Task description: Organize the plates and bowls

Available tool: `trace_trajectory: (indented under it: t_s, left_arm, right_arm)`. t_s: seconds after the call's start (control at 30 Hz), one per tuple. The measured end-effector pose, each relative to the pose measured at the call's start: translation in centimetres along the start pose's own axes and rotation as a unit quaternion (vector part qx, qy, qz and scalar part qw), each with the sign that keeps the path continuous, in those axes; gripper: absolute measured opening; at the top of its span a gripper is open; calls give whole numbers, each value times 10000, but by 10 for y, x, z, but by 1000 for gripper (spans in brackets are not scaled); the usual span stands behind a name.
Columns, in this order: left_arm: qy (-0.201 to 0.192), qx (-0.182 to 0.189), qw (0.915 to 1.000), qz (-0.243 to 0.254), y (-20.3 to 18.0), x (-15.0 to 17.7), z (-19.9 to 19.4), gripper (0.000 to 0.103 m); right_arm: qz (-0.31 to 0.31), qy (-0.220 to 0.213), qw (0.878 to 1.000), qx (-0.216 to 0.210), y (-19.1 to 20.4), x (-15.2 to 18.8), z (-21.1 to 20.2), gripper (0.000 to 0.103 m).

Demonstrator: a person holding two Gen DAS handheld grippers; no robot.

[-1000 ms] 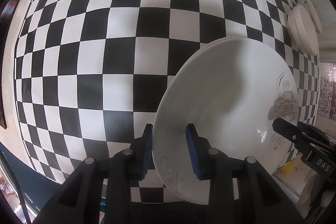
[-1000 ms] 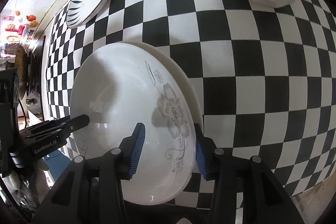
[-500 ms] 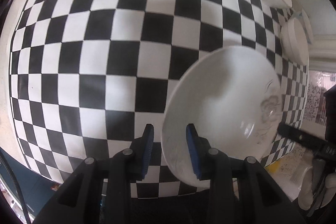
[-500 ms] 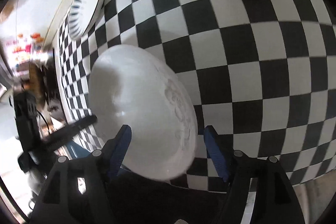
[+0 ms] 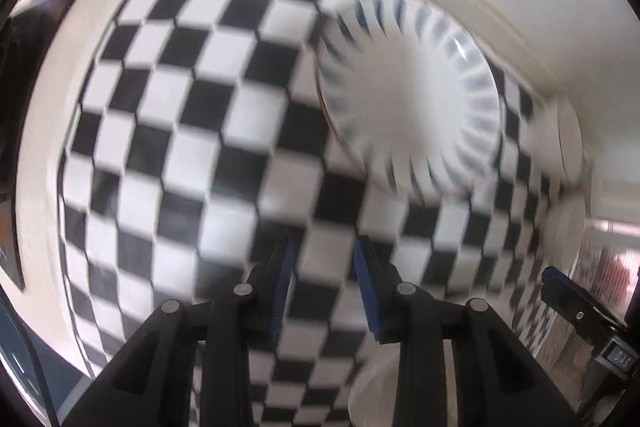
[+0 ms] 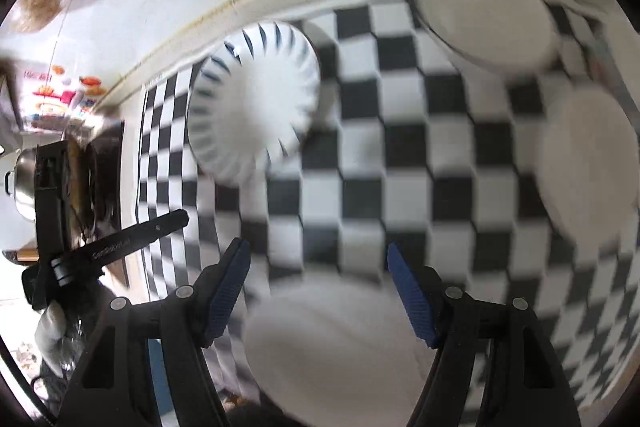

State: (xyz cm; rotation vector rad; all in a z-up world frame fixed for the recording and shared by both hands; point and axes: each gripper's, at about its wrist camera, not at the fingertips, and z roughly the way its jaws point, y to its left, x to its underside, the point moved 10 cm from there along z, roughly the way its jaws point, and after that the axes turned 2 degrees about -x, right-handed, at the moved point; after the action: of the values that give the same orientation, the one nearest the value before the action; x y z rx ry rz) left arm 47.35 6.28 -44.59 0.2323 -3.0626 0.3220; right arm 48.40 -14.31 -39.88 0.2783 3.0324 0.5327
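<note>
The right gripper (image 6: 318, 281) stood spread wide after just opening, nothing between its blue pads (image 6: 228, 291); the white floral plate (image 6: 332, 347) lay below it at six o'clock on the checkered tablecloth (image 6: 360, 155). The left gripper (image 5: 322, 287) was narrowly parted and empty. Farther off, the blue-striped plate (image 6: 254, 103) sat at eleven o'clock, two white bowls (image 6: 486, 15) at one to three o'clock.
</note>
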Motion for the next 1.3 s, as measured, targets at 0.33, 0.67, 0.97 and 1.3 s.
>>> trace_trajectory:
  t_s: [0.33,0.67,0.97,1.3]
  left_arm:
    - [205,252,9990,-293,12,-86,28,29]
    - [27,91,9994,345,4,-117,32,12]
    - [-209,-146,9983,521,-12,-116,34,11]
    - [-386,-200,9976,546,-23,-92,21,11]
  right_arm:
    - [537,106,9985,-55,-9,-87,57,73]
    - [612,181,9979,-136,-20,-105,81,9]
    - [319,-12,9995,-6,-10,-104,79,8]
    - [66,-174,9998,31,-6,-94,57,8]
